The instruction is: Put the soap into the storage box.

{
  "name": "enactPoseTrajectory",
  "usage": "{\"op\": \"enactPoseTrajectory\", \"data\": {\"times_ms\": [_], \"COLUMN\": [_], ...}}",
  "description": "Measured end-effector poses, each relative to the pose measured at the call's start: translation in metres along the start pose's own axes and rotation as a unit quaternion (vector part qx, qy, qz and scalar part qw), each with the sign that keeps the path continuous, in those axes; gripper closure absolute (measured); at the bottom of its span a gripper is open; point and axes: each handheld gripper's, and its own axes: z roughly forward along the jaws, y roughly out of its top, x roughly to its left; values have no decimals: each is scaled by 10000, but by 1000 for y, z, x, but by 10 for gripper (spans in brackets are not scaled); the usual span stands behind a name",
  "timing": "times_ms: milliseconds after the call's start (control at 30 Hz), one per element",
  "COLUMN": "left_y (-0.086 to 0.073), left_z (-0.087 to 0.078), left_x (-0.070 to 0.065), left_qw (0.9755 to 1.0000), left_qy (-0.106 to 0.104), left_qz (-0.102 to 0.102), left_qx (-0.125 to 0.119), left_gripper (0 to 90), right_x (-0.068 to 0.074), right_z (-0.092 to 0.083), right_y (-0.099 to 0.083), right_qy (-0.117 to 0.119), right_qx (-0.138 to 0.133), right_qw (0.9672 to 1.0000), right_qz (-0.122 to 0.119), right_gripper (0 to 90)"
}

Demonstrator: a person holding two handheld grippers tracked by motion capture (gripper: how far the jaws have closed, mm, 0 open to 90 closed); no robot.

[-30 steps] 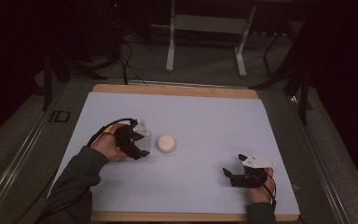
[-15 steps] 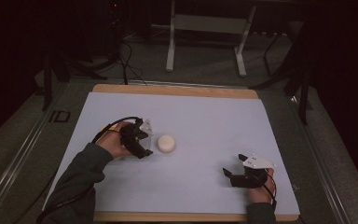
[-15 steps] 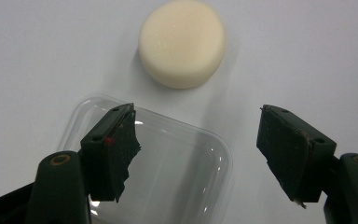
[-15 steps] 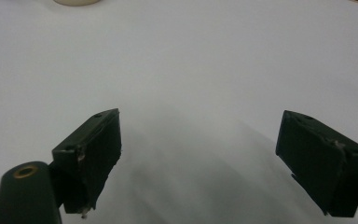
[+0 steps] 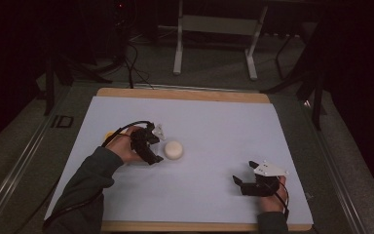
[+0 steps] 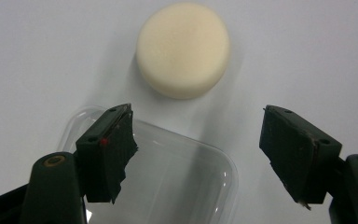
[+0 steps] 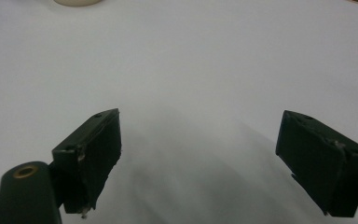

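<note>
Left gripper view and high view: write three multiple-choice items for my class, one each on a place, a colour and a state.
1. Where does the round puck lie?
A. Beyond the left tongs, on the white sheet
B. Inside the clear plastic container
C. Between the right tongs

2. What colour is the puck?
A. Red
B. Cream
C. Blue

3. How do the left tongs stand?
A. Clamped on the puck
B. Clamped on a cable
C. Apart, holding nothing

Key: 1 A, the puck sits past the jaw tips on bare sheet; 2 B, it looks pale cream; 3 C, a wide gap shows between the jaws.
</note>
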Motion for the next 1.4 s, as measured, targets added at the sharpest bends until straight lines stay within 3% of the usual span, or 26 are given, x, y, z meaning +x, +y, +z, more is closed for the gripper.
{"op": "enactPoseTrajectory", "data": {"times_ms": [467,1000,1400], "left_y": [7,11,18], "left_z": [8,19,27], "left_x": [2,9,11], "left_qw": [10000,9997,9995], "left_qy": [-39,25,-108], "left_qz": [-28,-126,-171], "left_qx": [-26,222,241], "left_gripper": [241,191,180], "right_x": [0,0,0], "right_z": [0,0,0], "right_y": [0,0,0], "right_qy": [3,1,5], "right_qx": [-4,2,-3], "right_qw": [10000,10000,10000], "right_qz": [-2,-6,-3], "right_gripper": [139,139,139]}}
